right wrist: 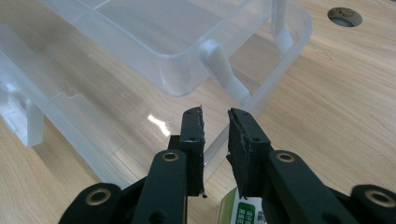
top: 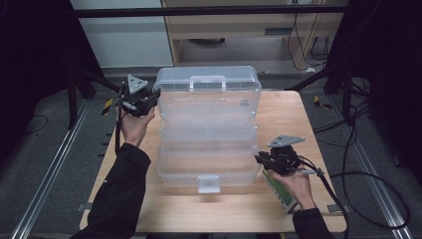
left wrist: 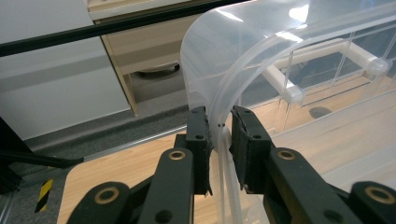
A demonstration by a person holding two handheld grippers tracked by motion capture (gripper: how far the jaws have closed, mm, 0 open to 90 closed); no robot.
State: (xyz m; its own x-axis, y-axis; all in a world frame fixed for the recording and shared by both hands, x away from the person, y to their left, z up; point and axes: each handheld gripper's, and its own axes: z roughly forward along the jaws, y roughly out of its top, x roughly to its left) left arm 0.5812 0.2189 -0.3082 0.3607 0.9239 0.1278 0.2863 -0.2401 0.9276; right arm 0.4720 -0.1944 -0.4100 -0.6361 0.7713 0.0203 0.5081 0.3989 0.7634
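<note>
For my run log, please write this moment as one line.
left gripper: shut on box lid | right gripper: open at box corner | table

Premises: a laboratory or recording workspace. Evidence: a bare wooden desk (top: 298,119) stands on grey carpet, flanked by metal floor rails (top: 45,174); a black frame bar (top: 209,11) spans overhead; hazard tape (top: 108,106) marks a stand leg; loose cables (top: 368,184) trail across the floor; plain cabinets (top: 239,30) stand behind.
</note>
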